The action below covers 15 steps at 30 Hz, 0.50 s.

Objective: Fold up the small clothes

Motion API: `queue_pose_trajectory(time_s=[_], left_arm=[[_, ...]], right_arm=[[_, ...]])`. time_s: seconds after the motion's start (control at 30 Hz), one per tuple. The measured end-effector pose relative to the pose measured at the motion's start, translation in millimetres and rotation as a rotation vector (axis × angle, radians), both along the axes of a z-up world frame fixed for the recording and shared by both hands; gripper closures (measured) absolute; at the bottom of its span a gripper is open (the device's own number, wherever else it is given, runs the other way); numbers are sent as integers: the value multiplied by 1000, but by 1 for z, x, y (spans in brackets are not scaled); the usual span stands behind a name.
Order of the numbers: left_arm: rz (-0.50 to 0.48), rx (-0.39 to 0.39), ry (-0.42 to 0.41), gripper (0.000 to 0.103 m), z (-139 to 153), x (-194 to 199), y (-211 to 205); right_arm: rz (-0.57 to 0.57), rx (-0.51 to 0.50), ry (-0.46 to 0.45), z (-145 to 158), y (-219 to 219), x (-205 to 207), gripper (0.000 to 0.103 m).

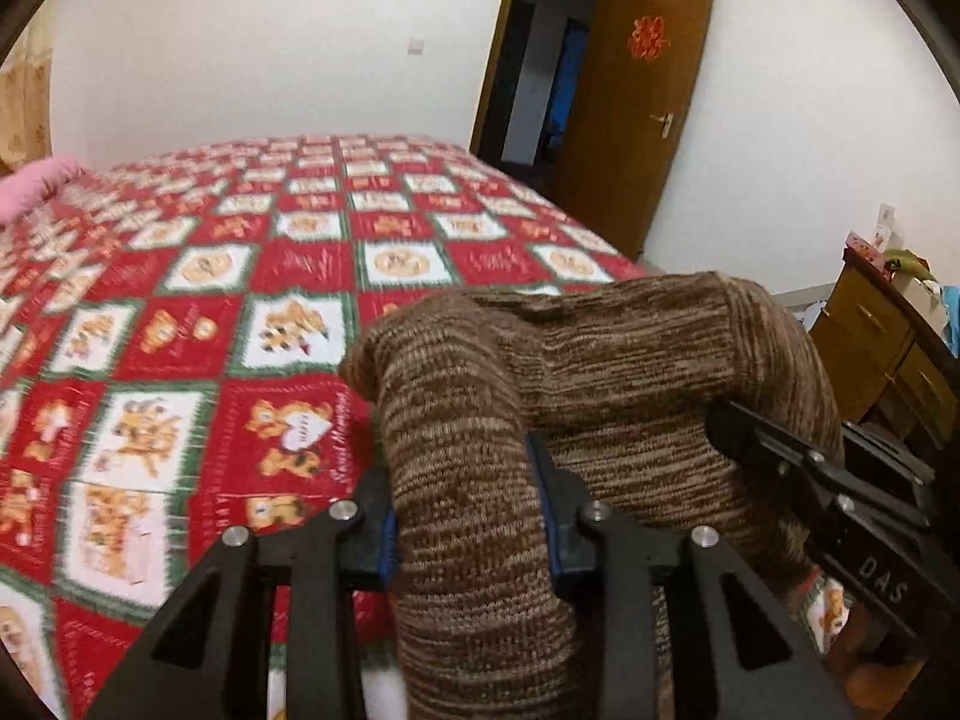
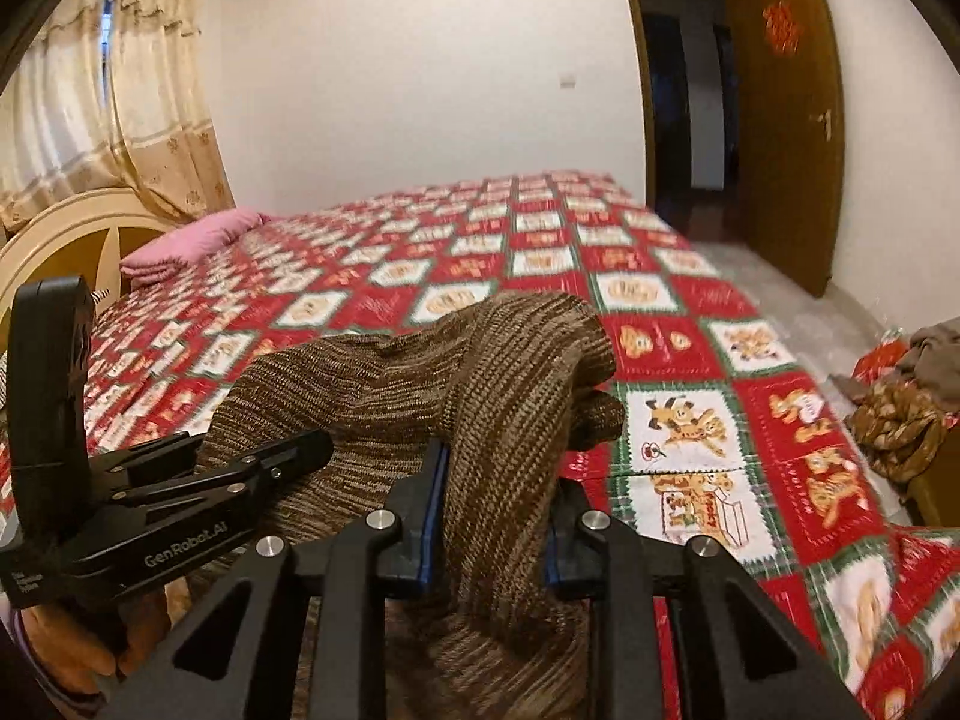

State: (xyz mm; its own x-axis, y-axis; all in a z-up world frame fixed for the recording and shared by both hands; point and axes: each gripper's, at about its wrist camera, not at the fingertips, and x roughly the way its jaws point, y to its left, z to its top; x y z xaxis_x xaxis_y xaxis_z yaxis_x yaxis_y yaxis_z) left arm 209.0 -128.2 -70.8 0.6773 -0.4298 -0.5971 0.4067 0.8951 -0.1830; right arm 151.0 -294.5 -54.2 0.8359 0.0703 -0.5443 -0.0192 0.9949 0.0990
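Note:
A brown striped knit garment (image 1: 576,396) hangs lifted above the red patchwork bedspread (image 1: 180,312). My left gripper (image 1: 468,522) is shut on a bunched fold of it, which drapes down between the fingers. My right gripper (image 2: 498,516) is shut on another fold of the same knit garment (image 2: 480,384), held above the bedspread (image 2: 690,324). The right gripper also shows in the left wrist view (image 1: 828,480) at the right, and the left gripper shows in the right wrist view (image 2: 198,480) at the left. The two grippers are close together, side by side.
A pink pillow (image 2: 192,240) and a cream headboard (image 2: 66,234) lie at the bed's far left. An open brown door (image 2: 786,120) is at the right. A wooden dresser (image 1: 882,354) and a heap of clothes (image 2: 900,414) stand beside the bed.

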Motion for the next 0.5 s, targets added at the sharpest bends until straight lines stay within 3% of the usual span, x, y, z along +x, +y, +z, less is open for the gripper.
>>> queue_pose_trajectory(time_s=[0.23,0.5], left_arm=[[39,53,-106,68,32,-36,10],[56,18,-151,68,66,-75,40]], right_arm=[[-20,-38,-102,35,36,-46,77],[-17,-38,-193,77,66,-98,77]])
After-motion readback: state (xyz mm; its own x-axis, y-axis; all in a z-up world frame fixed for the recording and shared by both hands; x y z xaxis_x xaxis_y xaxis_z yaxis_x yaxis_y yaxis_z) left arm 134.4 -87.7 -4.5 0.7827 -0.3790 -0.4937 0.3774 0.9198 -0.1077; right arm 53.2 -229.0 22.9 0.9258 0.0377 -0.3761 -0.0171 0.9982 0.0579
